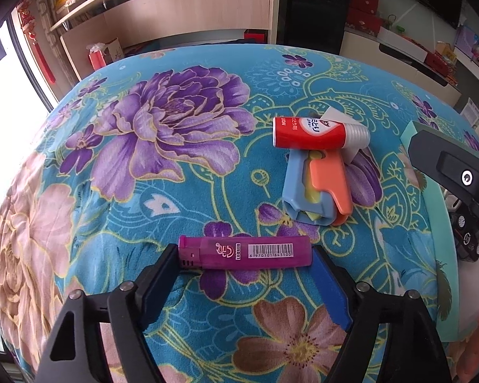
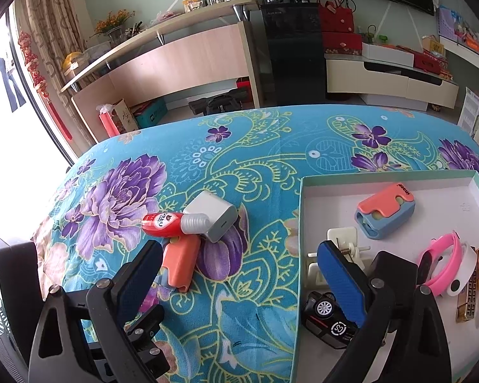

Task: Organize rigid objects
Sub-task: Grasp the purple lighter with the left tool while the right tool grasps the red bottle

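Observation:
A purple lighter [image 1: 244, 252] lies crosswise between the fingertips of my left gripper [image 1: 244, 257], whose jaws stand at its two ends; I cannot tell whether they press on it. Beyond it lie a red tube [image 1: 316, 132] over a white charger [image 1: 337, 118] and a blue-and-orange toy [image 1: 316, 188]. In the right wrist view the red tube [image 2: 163, 221], charger [image 2: 212, 215] and toy [image 2: 178, 263] lie on the cloth. My right gripper [image 2: 239, 255] is open and empty above the cloth by the white tray [image 2: 303, 210].
The tray holds a blue-and-orange toy [image 2: 384, 214], a white hook [image 2: 341, 239], a black toy car [image 2: 330, 322], a pink band [image 2: 444, 261] and a gold lighter [image 2: 467, 306]. The flowered tablecloth [image 2: 239, 159] covers the table. The right gripper's body [image 1: 453, 166] shows in the left wrist view.

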